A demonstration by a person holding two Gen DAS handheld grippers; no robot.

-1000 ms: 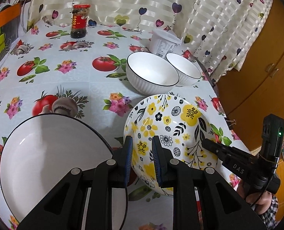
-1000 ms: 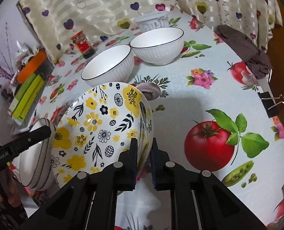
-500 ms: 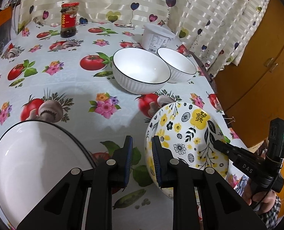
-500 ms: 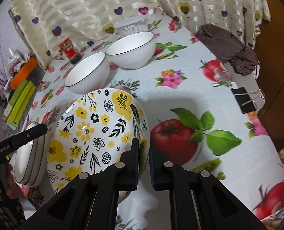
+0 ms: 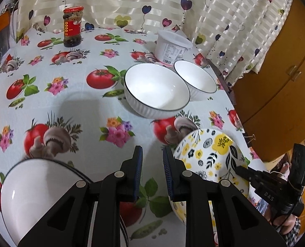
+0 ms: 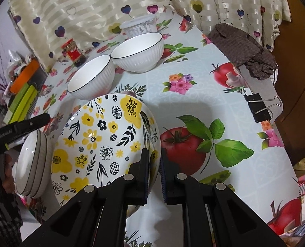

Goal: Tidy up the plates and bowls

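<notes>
My right gripper (image 6: 154,175) is shut on the rim of a yellow-flowered bowl (image 6: 103,144) and holds it tilted above the table; the bowl also shows in the left wrist view (image 5: 210,156). My left gripper (image 5: 152,173) is slightly parted with nothing between its pads. A white bowl with a black rim (image 5: 39,191) sits under its left finger; in the right wrist view it is a stack of white bowls (image 6: 33,160). Two white ribbed bowls (image 5: 156,90) (image 5: 195,80) stand side by side further back.
A red-labelled jar (image 5: 72,27) and a white plastic tub (image 5: 172,48) stand at the back near the curtain. A brown cloth (image 6: 245,49) and a black binder clip (image 6: 259,107) lie at the table's right edge. Books (image 6: 22,94) lie at the far left.
The flowered bowl in my right gripper has moved right and away from the white bowl stack. My left gripper has pulled back with the white bowl lower left.
</notes>
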